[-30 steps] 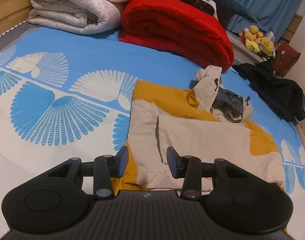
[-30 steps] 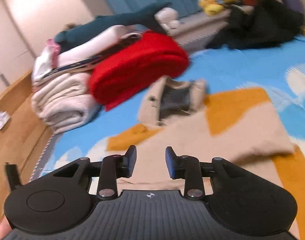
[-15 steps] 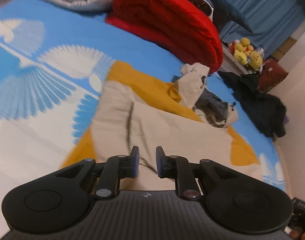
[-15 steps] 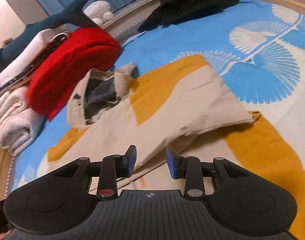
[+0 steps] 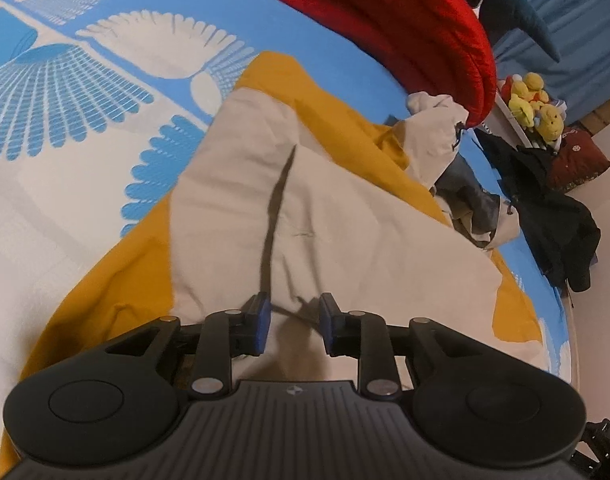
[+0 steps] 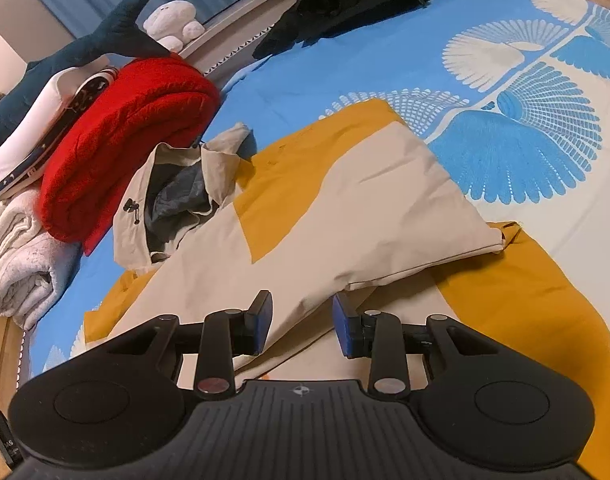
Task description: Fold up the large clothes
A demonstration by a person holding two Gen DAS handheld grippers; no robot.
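Observation:
A beige and mustard hooded jacket lies flat on the blue patterned bedsheet, sleeves folded across its body, hood toward the red blanket. It also shows in the right wrist view with its hood at the left. My left gripper is open, low over the jacket's near beige part. My right gripper is open, just above the lower edge of the folded beige sleeve. Neither holds cloth.
A rolled red blanket and white quilts are stacked beyond the hood. A black garment lies at the bed's far edge. Yellow plush toys and a shark plush sit by blue curtains.
Both grippers have dropped closer to the jacket. The left jaws narrowed half a second ago and have opened wider again. The right jaws have widened a little.

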